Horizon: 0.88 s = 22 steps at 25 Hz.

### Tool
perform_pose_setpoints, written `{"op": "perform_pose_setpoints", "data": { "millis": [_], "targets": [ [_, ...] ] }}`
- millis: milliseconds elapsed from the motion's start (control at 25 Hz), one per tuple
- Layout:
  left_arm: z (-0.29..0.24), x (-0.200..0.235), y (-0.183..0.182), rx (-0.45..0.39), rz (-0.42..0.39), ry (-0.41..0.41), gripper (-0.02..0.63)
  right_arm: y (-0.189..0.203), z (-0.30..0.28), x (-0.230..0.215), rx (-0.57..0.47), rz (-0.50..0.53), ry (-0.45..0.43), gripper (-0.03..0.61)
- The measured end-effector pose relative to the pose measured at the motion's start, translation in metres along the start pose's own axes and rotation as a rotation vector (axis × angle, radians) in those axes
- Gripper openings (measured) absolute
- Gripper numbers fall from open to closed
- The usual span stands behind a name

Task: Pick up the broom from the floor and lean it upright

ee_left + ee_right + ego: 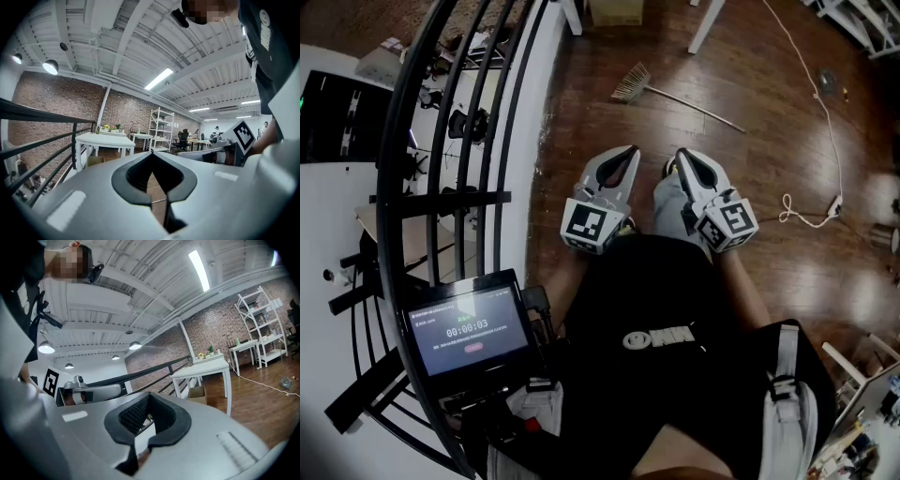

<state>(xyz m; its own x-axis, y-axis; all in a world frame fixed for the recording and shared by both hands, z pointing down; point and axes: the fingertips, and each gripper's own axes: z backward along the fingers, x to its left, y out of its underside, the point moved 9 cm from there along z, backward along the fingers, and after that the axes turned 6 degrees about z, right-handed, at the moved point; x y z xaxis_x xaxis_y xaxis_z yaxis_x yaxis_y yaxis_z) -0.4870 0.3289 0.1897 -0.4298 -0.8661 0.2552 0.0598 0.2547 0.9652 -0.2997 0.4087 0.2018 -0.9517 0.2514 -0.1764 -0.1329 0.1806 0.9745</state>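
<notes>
— Broom (675, 97) lies flat on the floor, upper centre of frame, well beyond both grippers. What's the worry?
— Left gripper (623, 152) and right gripper (686, 157) are closed, empty. Grabbed at one end, that thin handle may pivot, slip, or swing into the white cable (825, 112).

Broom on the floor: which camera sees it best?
The head view. There the whole broom lies flat on the wooden floor, from bristles to handle tip. The left gripper view shows at most a thin line between its jaws that may be the handle. The right gripper view shows no broom.
</notes>
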Motion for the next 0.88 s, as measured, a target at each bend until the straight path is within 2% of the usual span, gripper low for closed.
{"op": "perform_pose_setpoints", "data": {
  "millis": [120,280,520,640,720,800,880],
  "targets": [
    [-0.015,0.003,-0.003,0.000,-0.018,-0.028,0.018,-0.008,-0.007,-0.016,-0.005,0.012,-0.019,0.002],
    [-0.072,0.011,-0.003,0.045,-0.026,-0.012,0.018,-0.006,-0.018,-0.071,-0.012,-0.014,0.017,0.002],
    [-0.192,0.029,0.002,0.078,-0.063,0.094,0.018,-0.008,-0.049,-0.175,-0.023,-0.077,0.080,0.002],
    [-0.267,0.041,-0.010,0.093,-0.056,0.138,0.018,-0.019,-0.072,-0.246,-0.020,-0.096,0.102,0.002],
    [-0.318,0.050,-0.015,0.108,-0.067,0.208,0.018,-0.026,-0.085,-0.294,-0.014,-0.135,0.126,0.002],
    [-0.364,0.056,-0.015,0.145,-0.068,0.275,0.018,-0.028,-0.091,-0.335,0.004,-0.192,0.147,0.002],
    [-0.410,0.067,-0.012,0.200,-0.060,0.300,0.018,-0.026,-0.102,-0.378,0.041,-0.222,0.156,0.002]
  ]
}}
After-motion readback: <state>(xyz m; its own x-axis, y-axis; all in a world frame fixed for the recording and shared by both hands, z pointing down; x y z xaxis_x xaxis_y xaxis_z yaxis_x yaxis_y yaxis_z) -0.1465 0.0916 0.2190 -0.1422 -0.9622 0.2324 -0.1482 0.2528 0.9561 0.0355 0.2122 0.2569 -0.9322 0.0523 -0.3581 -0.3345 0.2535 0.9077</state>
